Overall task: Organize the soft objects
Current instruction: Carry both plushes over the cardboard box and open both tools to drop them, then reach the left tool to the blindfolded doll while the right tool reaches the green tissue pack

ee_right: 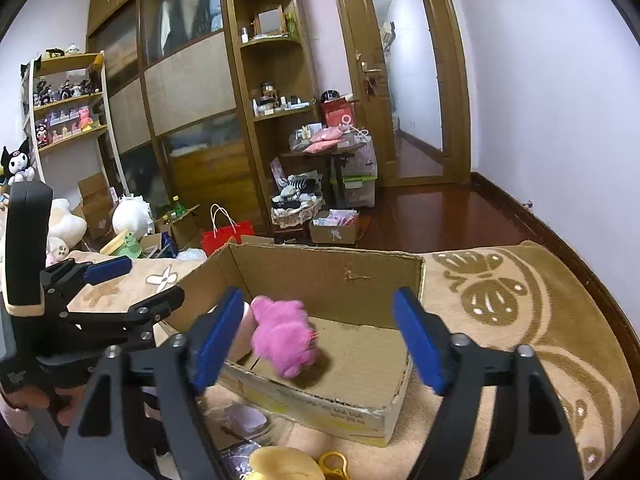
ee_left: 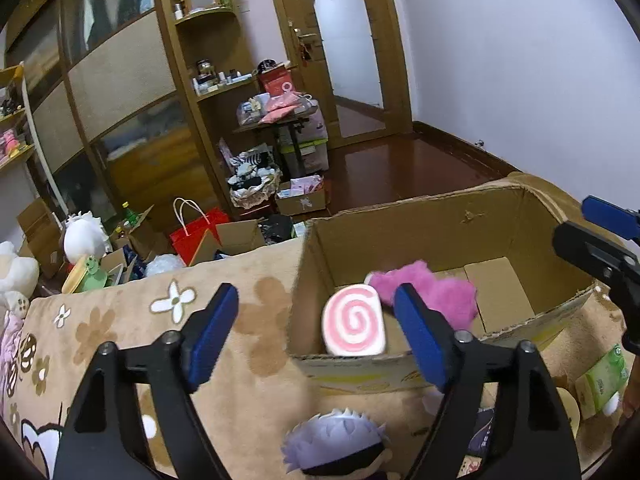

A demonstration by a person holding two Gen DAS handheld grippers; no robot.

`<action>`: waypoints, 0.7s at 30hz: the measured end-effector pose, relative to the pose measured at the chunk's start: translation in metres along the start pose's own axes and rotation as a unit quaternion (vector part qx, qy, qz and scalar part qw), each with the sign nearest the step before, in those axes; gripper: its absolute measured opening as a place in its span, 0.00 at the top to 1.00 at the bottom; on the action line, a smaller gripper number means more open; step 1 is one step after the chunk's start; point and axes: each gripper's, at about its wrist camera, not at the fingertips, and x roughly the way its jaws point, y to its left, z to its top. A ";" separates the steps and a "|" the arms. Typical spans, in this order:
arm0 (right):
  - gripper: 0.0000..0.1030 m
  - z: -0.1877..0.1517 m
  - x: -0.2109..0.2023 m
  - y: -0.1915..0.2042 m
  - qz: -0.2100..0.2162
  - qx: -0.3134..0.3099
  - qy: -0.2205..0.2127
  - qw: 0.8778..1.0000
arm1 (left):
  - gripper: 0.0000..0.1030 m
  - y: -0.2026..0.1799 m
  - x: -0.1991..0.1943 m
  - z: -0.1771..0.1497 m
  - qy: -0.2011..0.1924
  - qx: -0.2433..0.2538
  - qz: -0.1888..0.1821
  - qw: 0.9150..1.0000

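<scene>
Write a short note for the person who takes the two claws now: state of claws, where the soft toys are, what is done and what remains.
Left claw: open, nothing between the pads.
Right claw: open, also holding nothing.
Cardboard box sits on the beige blanket.
Done: spiral cushion and pink plush are in the box.
Left: white-haired doll and yellow plush lie on the blanket in front of the box; probably these go in next.

both wrist cameras look steeply down, close over the open brown cardboard box, left from its left, right from its near side; both share its inside.
</scene>
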 end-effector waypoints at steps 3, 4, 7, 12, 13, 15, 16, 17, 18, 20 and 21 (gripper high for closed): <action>0.02 0.001 -0.012 0.002 -0.002 0.000 -0.008 1.000 | 0.13 0.007 -0.013 0.000 -0.006 -0.007 0.009 1.000; 0.00 0.002 -0.016 0.003 -0.003 -0.001 -0.011 1.000 | 0.12 0.009 -0.017 0.000 -0.007 -0.010 0.012 1.000; 0.00 0.003 -0.029 0.003 -0.006 -0.003 -0.018 1.000 | 0.08 0.017 -0.033 -0.002 -0.011 -0.018 0.017 1.000; 0.00 -0.001 -0.052 0.002 -0.008 0.008 -0.021 1.000 | 0.06 0.025 -0.058 -0.007 -0.014 -0.031 0.022 0.999; 0.00 0.000 -0.059 0.002 -0.010 0.011 -0.022 1.000 | 0.06 0.027 -0.062 -0.007 -0.015 -0.033 0.022 0.999; 0.00 -0.001 -0.069 0.002 -0.011 0.016 -0.026 0.999 | 0.06 0.030 -0.071 -0.008 -0.015 -0.038 0.022 0.999; 0.00 0.000 -0.074 0.003 -0.012 0.018 -0.027 0.999 | 0.06 0.033 -0.075 -0.008 -0.014 -0.043 0.022 0.999; 0.00 0.000 -0.079 0.003 -0.013 0.020 -0.029 0.999 | 0.06 0.034 -0.078 -0.010 -0.014 -0.045 0.022 0.999; 0.00 0.000 -0.084 0.003 -0.014 0.022 -0.032 0.999 | 0.05 0.036 -0.082 -0.012 -0.012 -0.048 0.022 0.999; 0.00 0.000 -0.091 0.004 -0.018 0.025 -0.034 0.999 | 0.05 0.039 -0.089 -0.015 -0.006 -0.053 0.022 0.998; 0.00 0.000 -0.095 0.004 -0.020 0.027 -0.035 0.999 | 0.05 0.040 -0.092 -0.017 -0.002 -0.055 0.023 0.998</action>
